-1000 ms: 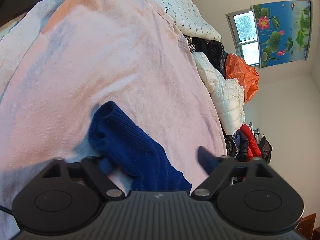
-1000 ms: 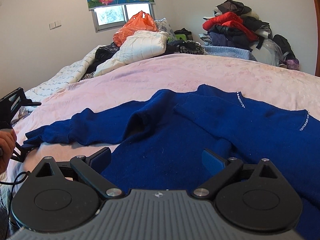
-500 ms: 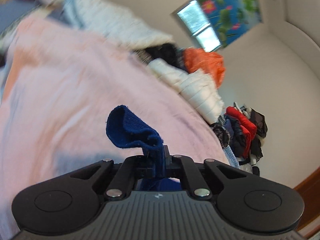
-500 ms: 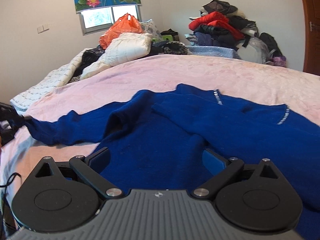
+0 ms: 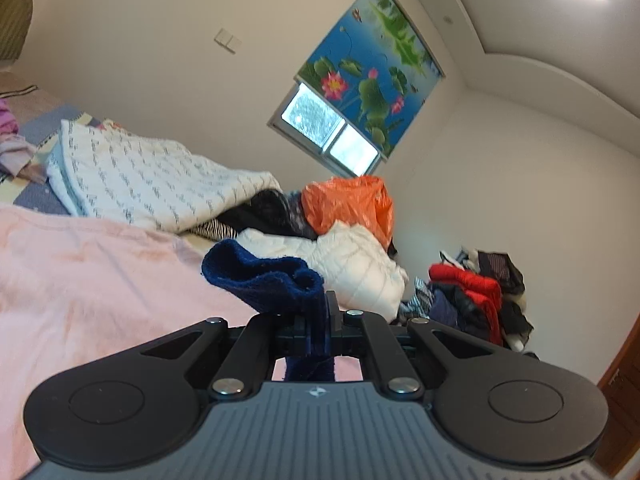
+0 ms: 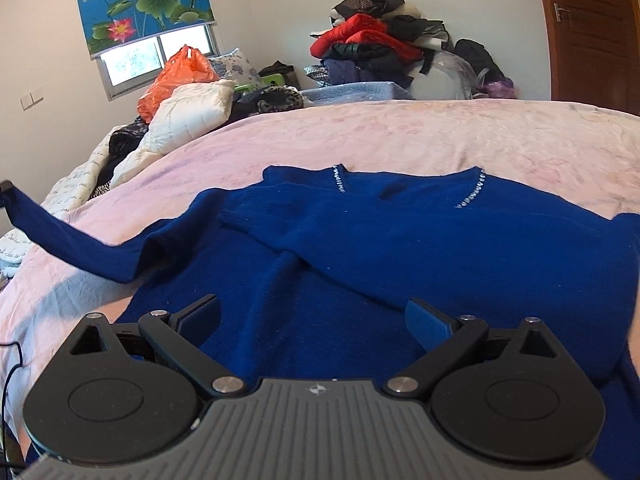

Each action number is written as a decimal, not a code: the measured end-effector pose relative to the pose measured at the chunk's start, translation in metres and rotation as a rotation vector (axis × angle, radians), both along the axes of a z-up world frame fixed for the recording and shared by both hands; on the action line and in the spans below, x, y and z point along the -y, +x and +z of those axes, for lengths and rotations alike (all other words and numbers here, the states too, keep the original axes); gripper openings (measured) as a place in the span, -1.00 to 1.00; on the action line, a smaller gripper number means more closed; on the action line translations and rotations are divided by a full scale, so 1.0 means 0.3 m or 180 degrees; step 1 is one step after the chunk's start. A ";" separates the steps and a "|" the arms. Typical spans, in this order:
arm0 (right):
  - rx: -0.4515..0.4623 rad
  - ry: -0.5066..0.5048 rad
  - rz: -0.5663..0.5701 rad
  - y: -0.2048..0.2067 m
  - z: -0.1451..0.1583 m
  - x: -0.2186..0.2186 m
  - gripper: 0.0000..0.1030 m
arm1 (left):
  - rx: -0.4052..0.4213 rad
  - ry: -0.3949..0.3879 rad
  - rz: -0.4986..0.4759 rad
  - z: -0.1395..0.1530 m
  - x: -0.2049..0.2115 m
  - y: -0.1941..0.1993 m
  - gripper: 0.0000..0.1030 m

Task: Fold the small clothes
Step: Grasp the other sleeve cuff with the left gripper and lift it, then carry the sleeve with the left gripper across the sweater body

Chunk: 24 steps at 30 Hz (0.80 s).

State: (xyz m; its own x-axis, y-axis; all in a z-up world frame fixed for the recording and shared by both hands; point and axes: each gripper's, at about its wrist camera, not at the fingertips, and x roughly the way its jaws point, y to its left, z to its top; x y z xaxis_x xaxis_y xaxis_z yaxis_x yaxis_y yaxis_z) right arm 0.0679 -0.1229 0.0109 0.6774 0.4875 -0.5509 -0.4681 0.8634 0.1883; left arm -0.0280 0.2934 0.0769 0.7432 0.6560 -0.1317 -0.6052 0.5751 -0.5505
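Note:
A dark blue knit sweater (image 6: 420, 248) with rhinestone trim at the neck lies on the pink bedspread (image 6: 400, 136), its right sleeve folded across the chest. My left gripper (image 5: 318, 326) is shut on the cuff of the left sleeve (image 5: 264, 276) and holds it lifted off the bed. In the right wrist view that sleeve (image 6: 72, 240) stretches up to the far left edge. My right gripper (image 6: 312, 316) is open and empty, hovering low over the sweater's lower body.
A white quilted jacket (image 6: 188, 116), an orange bag (image 6: 176, 76) and dark clothes pile at the bed's far side. A heap of red and dark clothes (image 6: 376, 48) stands behind. A patterned white quilt (image 5: 152, 184) lies left. A wooden door (image 6: 592, 28) is at right.
My left gripper closed on the sleeve cuff and raised it off the bed, pulling the sleeve out to the left. My right gripper stayed open over the sweater and shifted slightly.

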 end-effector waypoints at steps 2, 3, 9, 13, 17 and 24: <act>0.0002 -0.0012 -0.0030 0.000 -0.002 0.013 0.95 | 0.0067 0.0062 0.0129 0.034 -0.013 0.013 -0.89; -0.0007 -0.0007 -0.0045 0.003 -0.005 0.019 0.95 | 0.0095 0.0071 0.0175 0.050 -0.022 0.022 -0.89; -0.0038 0.0018 -0.0134 0.009 -0.013 0.057 0.95 | 0.0032 0.0040 -0.0147 0.088 0.027 0.136 -0.89; -0.0033 0.0030 -0.0203 0.012 -0.015 0.084 0.95 | -0.0076 0.0224 -0.0602 0.074 0.178 0.233 -0.89; 0.0012 -0.0027 -0.0305 0.012 -0.020 0.117 0.96 | -0.0199 0.0306 -0.1092 0.043 0.325 0.323 -0.89; 0.0041 -0.0172 -0.0560 0.016 -0.052 0.180 0.99 | -0.0463 0.0390 -0.1748 -0.031 0.518 0.414 -0.89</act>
